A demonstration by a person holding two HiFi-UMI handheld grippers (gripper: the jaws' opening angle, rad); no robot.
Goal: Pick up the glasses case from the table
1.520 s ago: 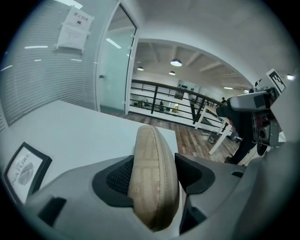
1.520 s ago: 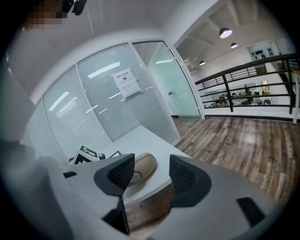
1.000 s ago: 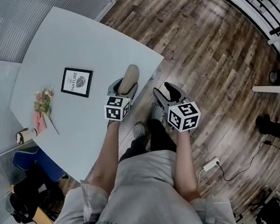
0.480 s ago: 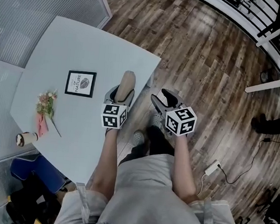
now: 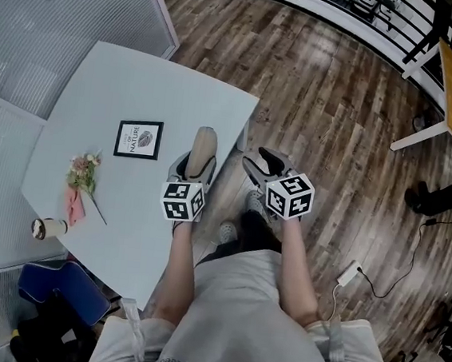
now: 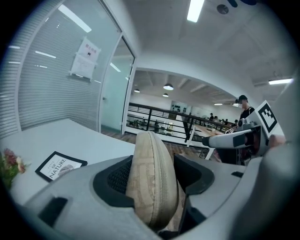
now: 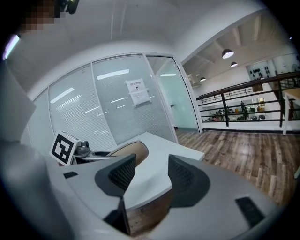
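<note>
The head view looks steeply down from above the person onto the bench [image 5: 97, 106], the wooden floor [image 5: 332, 91], the left gripper [image 5: 198, 159] and the right gripper [image 5: 263, 161]. Each gripper view sits close behind its own jaws, facing nearly level across the bench. The left one shares the framed print [image 6: 60, 165] with the head view; the right one faces the glass wall [image 7: 112, 103].

The left gripper [image 6: 157, 161] clamps the beige glasses case [image 6: 151, 187] on edge between its dark pads, zip seam towards the camera. It is held above the pale table [image 6: 70, 136]. Down to its left lie a black-framed card [image 6: 61, 165] and some flowers [image 6: 8, 164] — to its right hangs the right gripper [image 6: 206, 139].
</note>
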